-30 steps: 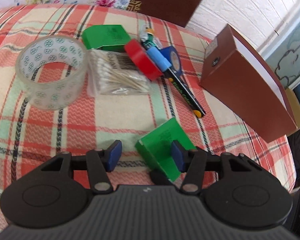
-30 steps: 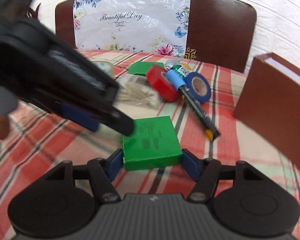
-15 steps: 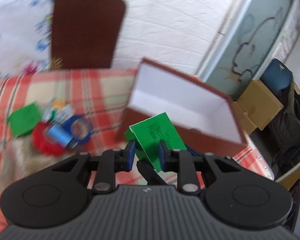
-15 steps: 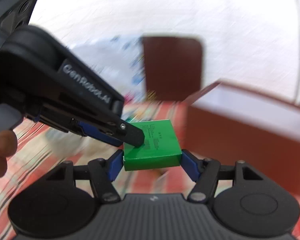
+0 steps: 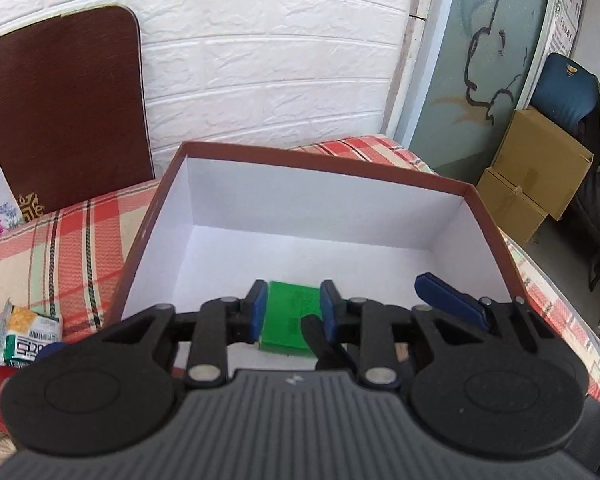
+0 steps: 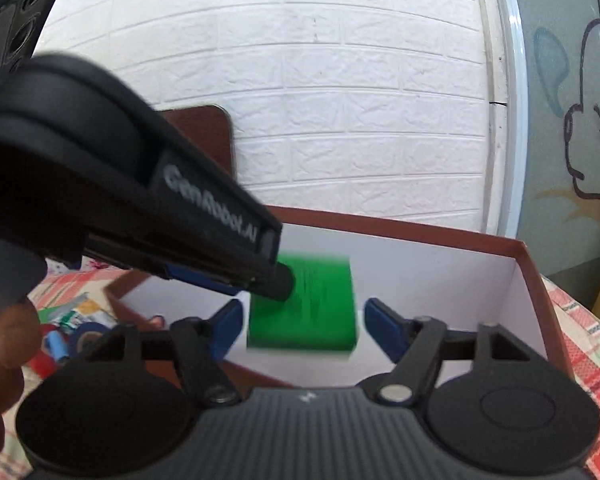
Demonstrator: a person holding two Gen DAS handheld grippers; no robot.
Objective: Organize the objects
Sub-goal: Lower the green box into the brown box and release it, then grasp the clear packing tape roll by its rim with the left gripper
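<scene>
Two grippers meet over my open box [image 5: 488, 216], a brown cardboard rectangle with smooth white inner walls. My left gripper [image 5: 292, 310] pinches a flat green packet [image 5: 290, 316] between its blue pads, holding it inside the box just above the floor. My right gripper [image 6: 300, 326] stands spread; the packet [image 6: 320, 308], motion-blurred here, sits between its fingers without touching either. The box rests on a red plaid tablecloth [image 5: 60, 248] with a woven look.
</scene>
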